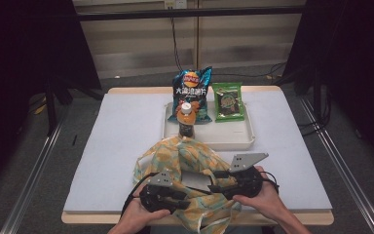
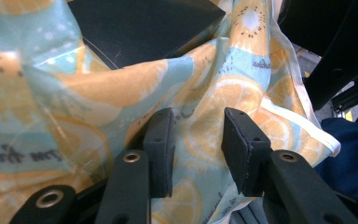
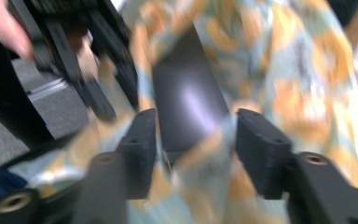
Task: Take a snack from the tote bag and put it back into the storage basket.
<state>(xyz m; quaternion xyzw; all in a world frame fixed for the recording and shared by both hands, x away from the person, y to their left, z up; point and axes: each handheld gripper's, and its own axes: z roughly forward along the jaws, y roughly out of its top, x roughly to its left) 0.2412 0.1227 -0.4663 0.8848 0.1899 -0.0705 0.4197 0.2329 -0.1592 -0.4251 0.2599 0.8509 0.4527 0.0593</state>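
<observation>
- Cloth bag (image 1: 190, 161) with an orange-slice print lies crumpled at the near edge of the table (image 1: 121, 126), between the two hands and just in front of the white tray (image 1: 209, 139).
- Left gripper (image 1: 168, 192) sits at the bag's near left side; in the left gripper view its jaws stand apart with a fold of the printed cloth (image 2: 200, 116) between them, not yet pinched.
- Right gripper (image 1: 233, 183) sits at the bag's near right side; in the right gripper view its jaws are also parted, with cloth and a dark flat shape (image 3: 186, 102) between them. That picture is blurred, so I cannot tell what the dark shape is.
- The step in hand looks like opening the bag's mouth — each gripper taking one side of the rim.
- To do it well, close each pair of jaws on a single layer at the rim or the white edging (image 2: 307, 126), not on a bunched fold; a double layer would keep the mouth shut.
- Grip at matching points left and right, then draw the hands apart and slightly up, so that the opening faces the tray.
- Pull gently: the cloth is light and may slip out of the pads, or the whole bag may slide off the near edge.
- On the tray stand a bottle (image 1: 186, 119) with a white cap, a blue chip packet (image 1: 192, 92) and a green packet (image 1: 228, 101) — keep the bag clear of the bottle, which stands just behind it and could tip.
</observation>
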